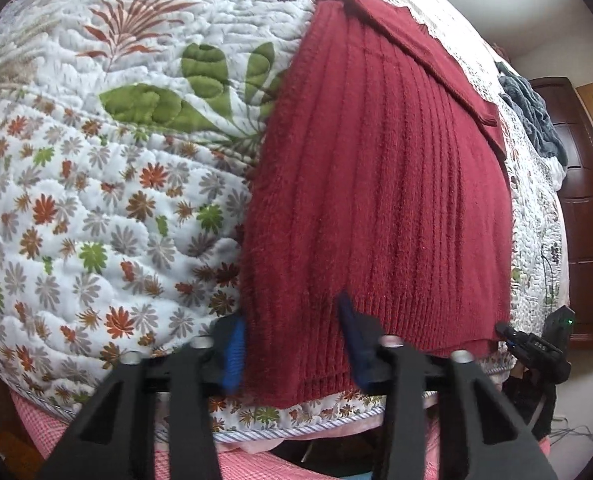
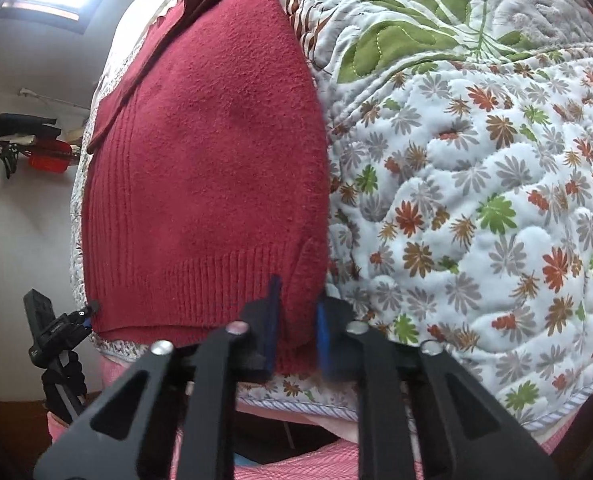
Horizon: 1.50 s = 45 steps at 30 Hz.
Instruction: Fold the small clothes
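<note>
Our left gripper point(image 1: 292, 344) straddles the red sweater's point(image 1: 376, 184) hem corner at the quilted bed's point(image 1: 96, 200) near edge, fingers parted; our right gripper point(image 2: 298, 326) nearly pinches the other corner. We should close both squarely, then lift evenly.

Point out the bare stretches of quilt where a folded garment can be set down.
Bare quilted floral bedspread lies open left of the dark red ribbed knit sweater, bordered by its long edge and the near hem. A second open stretch lies off its opposite edge. Crowded: the near hem, where the left tool and right tool straddle the sweater's corners.
</note>
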Tool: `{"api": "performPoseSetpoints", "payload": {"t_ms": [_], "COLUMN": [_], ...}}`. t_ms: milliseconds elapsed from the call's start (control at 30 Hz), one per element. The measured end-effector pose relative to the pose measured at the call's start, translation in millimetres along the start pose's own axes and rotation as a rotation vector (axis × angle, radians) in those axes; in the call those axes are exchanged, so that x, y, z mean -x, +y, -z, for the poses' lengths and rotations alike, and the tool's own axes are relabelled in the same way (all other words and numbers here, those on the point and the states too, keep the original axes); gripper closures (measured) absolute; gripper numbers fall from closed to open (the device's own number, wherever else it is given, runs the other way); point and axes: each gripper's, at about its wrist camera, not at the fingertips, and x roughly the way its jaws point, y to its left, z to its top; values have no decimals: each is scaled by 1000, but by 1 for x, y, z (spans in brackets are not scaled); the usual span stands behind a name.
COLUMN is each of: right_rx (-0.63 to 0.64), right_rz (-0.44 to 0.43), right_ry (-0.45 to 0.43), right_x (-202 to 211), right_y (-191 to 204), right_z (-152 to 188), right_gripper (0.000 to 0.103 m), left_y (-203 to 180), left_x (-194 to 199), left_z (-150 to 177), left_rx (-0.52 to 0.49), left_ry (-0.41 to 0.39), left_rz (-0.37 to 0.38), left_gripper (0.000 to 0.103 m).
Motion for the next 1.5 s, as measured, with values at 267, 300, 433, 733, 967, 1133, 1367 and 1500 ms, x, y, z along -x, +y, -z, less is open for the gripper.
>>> {"api": "performPoseSetpoints", "payload": {"t_ms": [267, 300, 433, 733, 967, 1133, 1367, 1500], "right_rx": [10, 10, 9, 18, -23, -52, -79, -85], "right_rz": [-59, -68, -119, -116, -112, -95, -89, -98], "right_ry": [-24, -32, -64, -82, -24, 15, 48, 47], "right_x": [13, 17, 35, 43, 15, -7, -22, -17], "right_y": [14, 16, 25, 46, 44, 41, 34, 28], "right_z": [-12, -15, -35, -103, -158, -188, -204, -204], "right_gripper": [97, 97, 97, 97, 97, 97, 94, 90], "left_y": [-2, 0, -6, -10, -1, 4, 14, 22], "left_x": [16, 20, 37, 40, 18, -2, -16, -8], "left_z": [-5, -7, -24, -82, -132, -158, -172, -172], "left_rx": [19, 17, 4, 40, 93, 115, 146, 174], "left_ry": [-45, -54, -102, -158, -166, -136, -88, -69], "left_rz": [67, 77, 99, 154, 142, 131, 174, 247], "left_gripper": [93, 93, 94, 94, 94, 94, 90, 80]}}
